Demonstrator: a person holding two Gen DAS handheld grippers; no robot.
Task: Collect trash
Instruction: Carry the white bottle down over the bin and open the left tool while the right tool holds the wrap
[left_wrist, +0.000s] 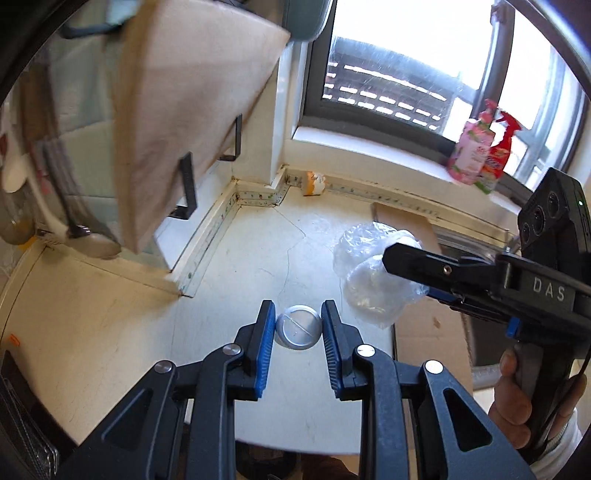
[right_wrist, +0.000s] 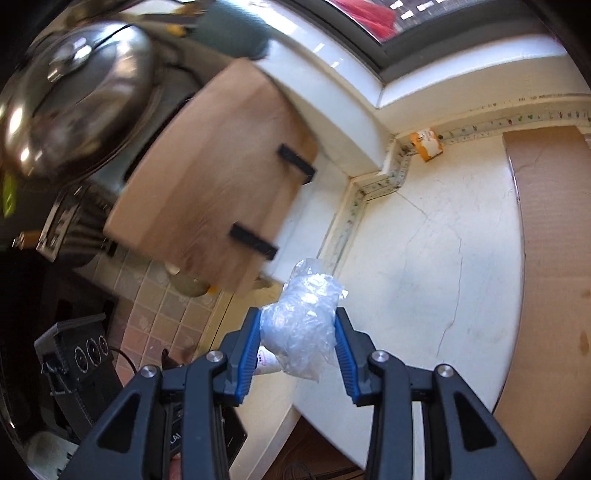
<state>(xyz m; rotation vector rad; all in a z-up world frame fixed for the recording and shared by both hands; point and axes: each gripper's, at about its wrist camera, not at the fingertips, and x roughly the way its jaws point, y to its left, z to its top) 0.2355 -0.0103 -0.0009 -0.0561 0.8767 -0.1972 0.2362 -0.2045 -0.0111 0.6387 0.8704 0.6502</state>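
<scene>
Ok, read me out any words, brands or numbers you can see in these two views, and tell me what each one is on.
"DAS": raised letters on the body of the right gripper, seen from the left wrist.
Pink bottle on the window sill: label print too small to read.
Red spray bottle beside it: label too blurred to read.
Orange and white packet by the wall: print unreadable.
Nothing else legible.

Metal lid (left_wrist: 298, 330) on counter (left_wrist: 110, 321), between left claw (left_wrist: 298, 325) fingers; plastic wrap (left_wrist: 369, 273) right of lid.
</scene>
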